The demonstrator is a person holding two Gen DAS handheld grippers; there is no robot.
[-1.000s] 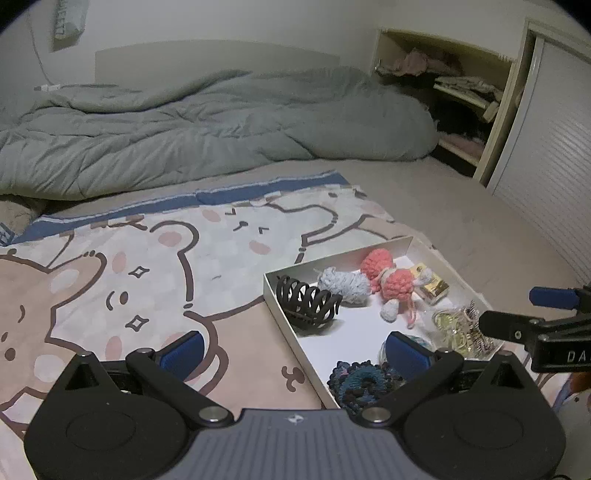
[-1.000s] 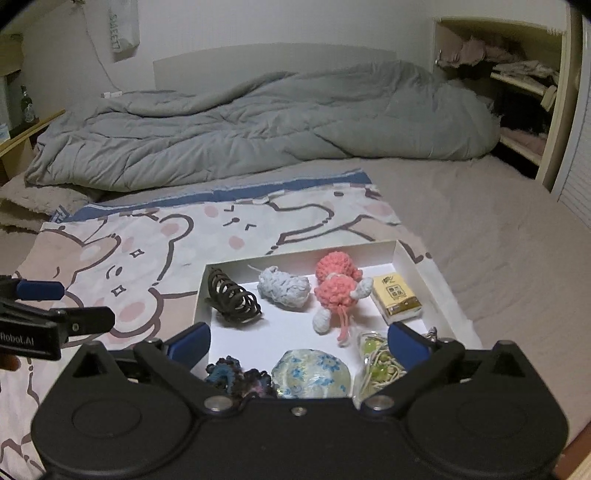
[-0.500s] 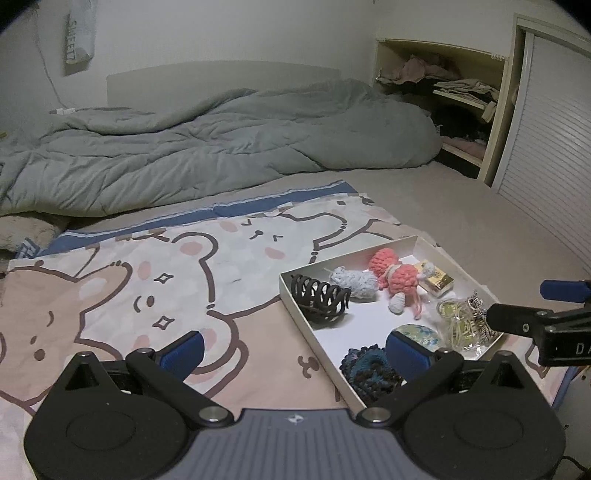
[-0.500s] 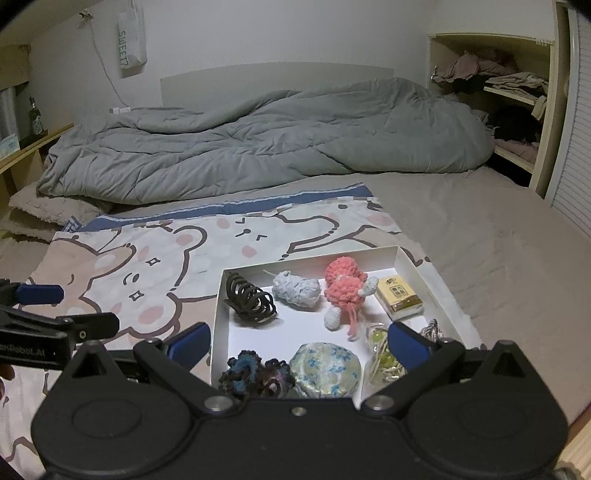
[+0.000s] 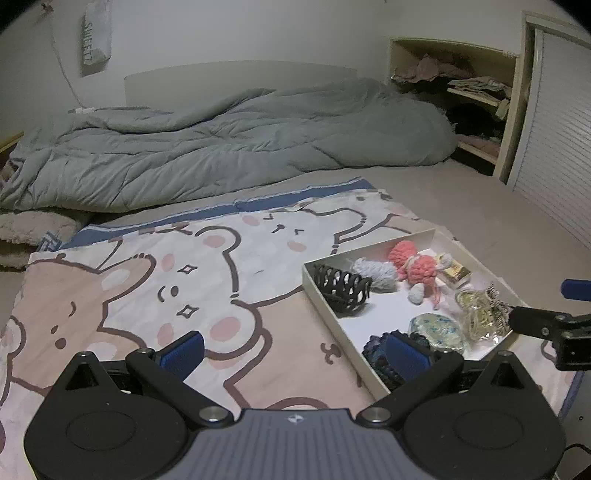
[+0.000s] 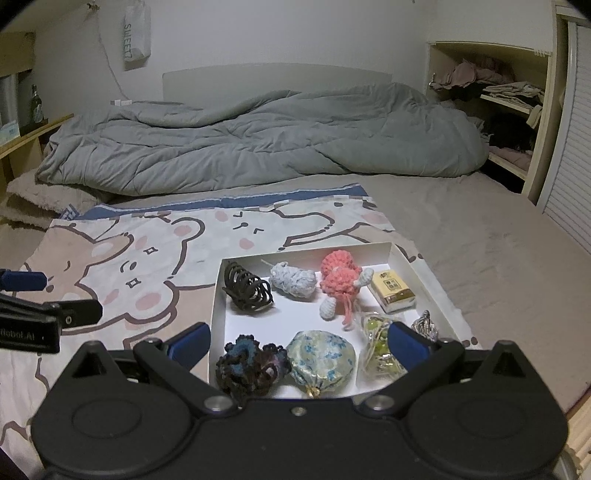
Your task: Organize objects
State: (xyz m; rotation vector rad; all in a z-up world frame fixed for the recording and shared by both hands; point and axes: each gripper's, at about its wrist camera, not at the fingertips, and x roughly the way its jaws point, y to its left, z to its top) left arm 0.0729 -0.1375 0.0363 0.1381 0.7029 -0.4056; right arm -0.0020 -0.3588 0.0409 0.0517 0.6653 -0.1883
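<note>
A: Item one, tools?
B: Right gripper point(image 6: 298, 341), low centre of its frame, jaws spread wide and empty, above the near end of the white tray point(image 6: 217, 295). Left gripper point(image 5: 294, 350), likewise spread and empty, over the bear-print blanket point(image 5: 177, 280).

A: Change against the previous entry?
B: Both have drawn back and risen; the tray sits smaller and farther off, more blanket showing.

A: Tray contents, near to far?
B: Dark scrunchie point(image 6: 251, 363), floral pouch point(image 6: 320, 357), bag of green beads point(image 6: 378, 349) in the lower middle; then black hair claw point(image 6: 248, 290), grey knit piece point(image 6: 293, 282), pink crochet doll point(image 6: 338, 282), yellow box point(image 6: 392, 291).

A: Surface and room?
B: Blanket on a beige bed; grey duvet point(image 6: 258, 144) across mid-frame; shelf point(image 6: 495, 110) with folded clothes upper right; white bag point(image 6: 136, 35) hanging upper left.
</note>
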